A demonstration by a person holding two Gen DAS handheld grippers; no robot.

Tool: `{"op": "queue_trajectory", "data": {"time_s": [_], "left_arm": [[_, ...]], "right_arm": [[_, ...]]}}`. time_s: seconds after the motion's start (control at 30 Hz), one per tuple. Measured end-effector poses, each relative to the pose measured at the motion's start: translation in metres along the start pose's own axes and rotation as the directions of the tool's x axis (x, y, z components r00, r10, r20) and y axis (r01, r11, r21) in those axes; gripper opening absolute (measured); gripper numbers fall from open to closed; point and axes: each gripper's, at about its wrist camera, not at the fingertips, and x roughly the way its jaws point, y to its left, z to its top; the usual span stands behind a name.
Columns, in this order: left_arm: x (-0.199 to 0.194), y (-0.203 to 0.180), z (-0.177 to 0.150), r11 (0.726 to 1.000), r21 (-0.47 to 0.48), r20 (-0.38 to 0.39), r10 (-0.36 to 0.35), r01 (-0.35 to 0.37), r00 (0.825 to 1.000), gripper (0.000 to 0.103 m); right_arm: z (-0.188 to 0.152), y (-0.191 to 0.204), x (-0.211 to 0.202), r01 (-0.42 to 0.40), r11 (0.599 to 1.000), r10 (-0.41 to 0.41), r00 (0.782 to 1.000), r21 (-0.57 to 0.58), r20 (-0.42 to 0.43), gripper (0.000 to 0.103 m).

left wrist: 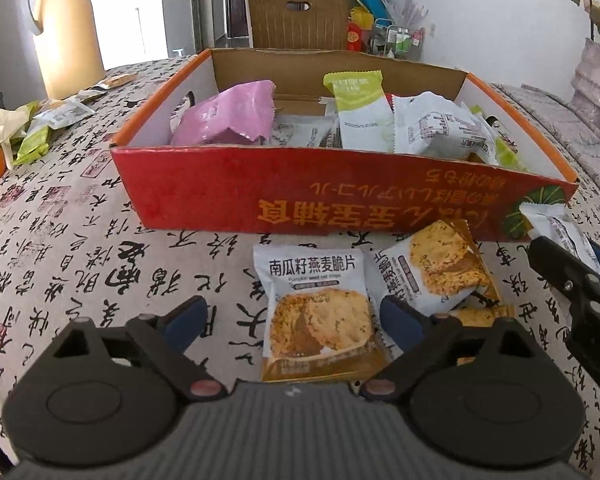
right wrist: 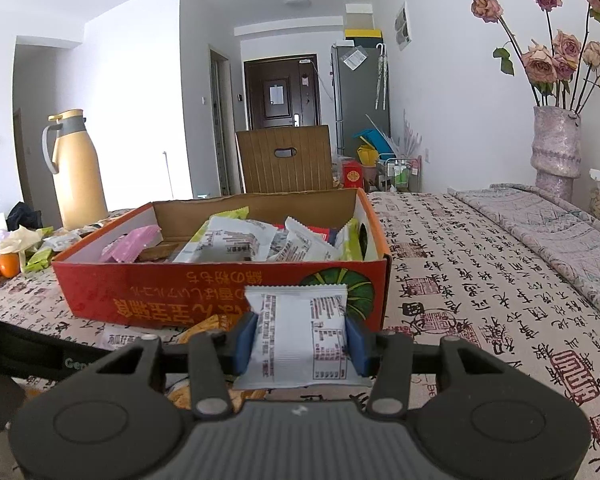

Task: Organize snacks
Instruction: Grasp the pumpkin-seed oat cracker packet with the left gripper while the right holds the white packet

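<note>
The left tongs [left wrist: 290,322] stand wide around an oat-crisp packet [left wrist: 320,320] lying on the counter [left wrist: 80,240] before the red box [left wrist: 320,196], pads not touching; the right tongs [right wrist: 300,346] grip a white snack packet [right wrist: 300,336] upright, near the box's front wall.

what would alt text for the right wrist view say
The right tongs grip a white foil snack packet by its sides, held just in front of a red cardboard box filled with assorted snack packets. The box sits on a calligraphy-print tablecloth, with a yellow thermos jug behind.
</note>
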Motion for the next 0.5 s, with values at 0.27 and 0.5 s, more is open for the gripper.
{"op": "queue_trajectory", "data": {"time_s": [0.27,0.5], "left_arm": [[-0.008,-0.004,-0.004,1.0,0.026,0.028,0.003,-0.004,1.0,0.061],[-0.015,-0.002,-0.01,0.998,0.054,0.054,-0.013,0.01,0.998,0.049]], "right_arm": [[-0.001,0.0,0.0,-0.002,1.0,0.002,1.0,-0.002,0.002,0.046],[-0.001,0.001,0.0,-0.002,1.0,0.002,1.0,-0.003,0.001,0.046]]}}
